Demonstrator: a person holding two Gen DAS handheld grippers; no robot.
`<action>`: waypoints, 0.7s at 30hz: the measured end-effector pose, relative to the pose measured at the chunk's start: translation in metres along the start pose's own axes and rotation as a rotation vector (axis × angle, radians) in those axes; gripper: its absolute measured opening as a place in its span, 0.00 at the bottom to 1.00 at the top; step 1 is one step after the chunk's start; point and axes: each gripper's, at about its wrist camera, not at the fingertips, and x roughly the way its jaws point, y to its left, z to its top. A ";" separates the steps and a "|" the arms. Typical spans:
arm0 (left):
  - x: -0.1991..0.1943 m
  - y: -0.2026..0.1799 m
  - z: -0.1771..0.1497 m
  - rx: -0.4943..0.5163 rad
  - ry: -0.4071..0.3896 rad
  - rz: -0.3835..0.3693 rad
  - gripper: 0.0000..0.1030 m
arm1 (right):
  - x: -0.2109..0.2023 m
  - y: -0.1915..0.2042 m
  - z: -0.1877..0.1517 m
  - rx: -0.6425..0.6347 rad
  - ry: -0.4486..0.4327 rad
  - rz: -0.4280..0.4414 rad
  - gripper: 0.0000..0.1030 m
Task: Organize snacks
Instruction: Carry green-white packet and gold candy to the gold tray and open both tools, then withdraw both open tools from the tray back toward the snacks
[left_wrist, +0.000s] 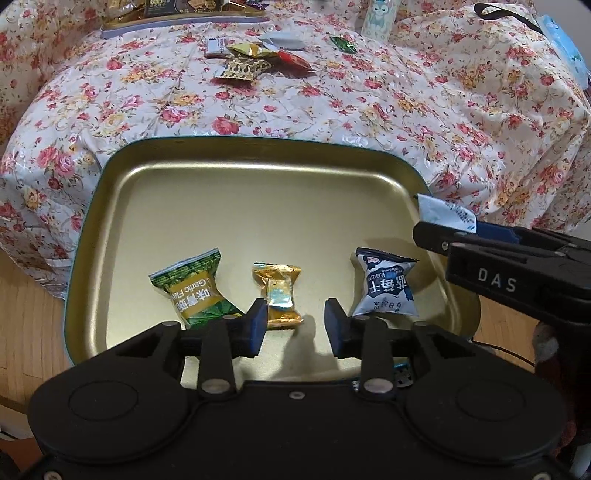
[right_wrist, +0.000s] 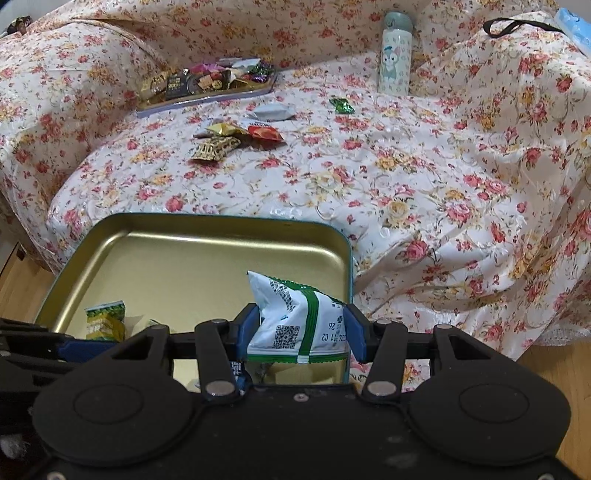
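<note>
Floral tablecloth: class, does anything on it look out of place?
Yes. Loose wrapped snacks and a green candy lie scattered on the floral tablecloth, outside both the gold metal tray and the far tray.

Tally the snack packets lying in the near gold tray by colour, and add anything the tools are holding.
In the gold tray:
Green packet: 1
Gold packet: 1
Blue-and-white packet: 1
Held by the right tool:
White-and-green packet: 1
Held by the left tool: 0
Total: 4
</note>
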 end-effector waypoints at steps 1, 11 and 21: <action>0.000 0.000 0.000 0.002 -0.002 0.005 0.41 | 0.001 0.000 0.000 0.000 0.003 -0.001 0.51; -0.002 -0.001 0.000 0.011 -0.010 0.030 0.41 | 0.005 -0.002 0.000 0.007 0.020 -0.003 0.51; -0.003 -0.002 0.000 0.012 -0.015 0.041 0.41 | 0.002 0.001 0.000 0.000 0.017 0.008 0.51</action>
